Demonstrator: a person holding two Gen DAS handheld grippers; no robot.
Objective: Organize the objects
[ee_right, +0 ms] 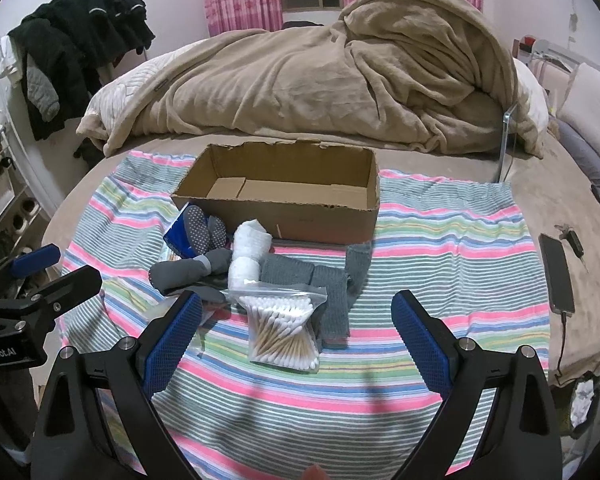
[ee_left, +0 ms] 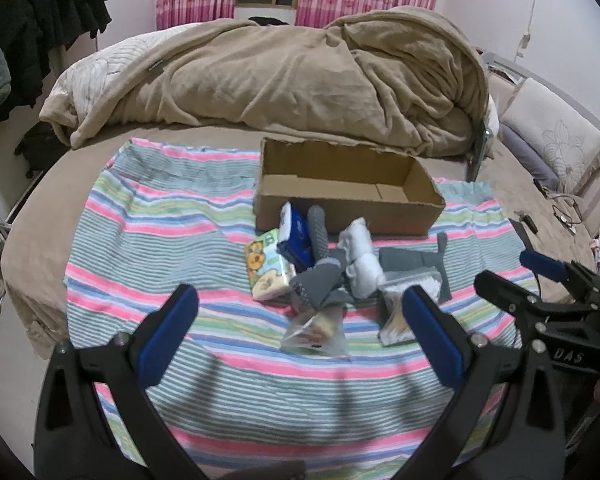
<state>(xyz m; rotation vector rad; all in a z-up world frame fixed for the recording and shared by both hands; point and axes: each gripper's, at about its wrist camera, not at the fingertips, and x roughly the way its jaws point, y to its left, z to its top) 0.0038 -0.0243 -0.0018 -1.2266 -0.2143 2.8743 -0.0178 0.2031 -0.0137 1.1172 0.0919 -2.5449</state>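
An empty open cardboard box (ee_left: 348, 188) (ee_right: 284, 196) stands on a striped cloth (ee_left: 140, 240) (ee_right: 440, 240) on the bed. In front of it lies a pile: a green tissue pack (ee_left: 266, 268), a blue pack (ee_left: 298, 236) (ee_right: 178, 236), grey dotted socks (ee_left: 316, 280) (ee_right: 204, 228), rolled white socks (ee_left: 360, 260) (ee_right: 248, 252), a grey knit cloth (ee_left: 412, 260) (ee_right: 328, 284), a bag of cotton swabs (ee_right: 280, 324) (ee_left: 396, 316) and a small clear bag (ee_left: 316, 332). My left gripper (ee_left: 300, 340) is open, just short of the pile. My right gripper (ee_right: 296, 336) is open, with the swab bag between its fingers.
A rumpled beige blanket (ee_left: 280, 76) (ee_right: 320, 80) fills the far bed. A phone (ee_right: 556, 276) with cables lies on the right. Dark clothes (ee_right: 76, 40) hang at the left. A pillow (ee_left: 552, 136) sits at the right.
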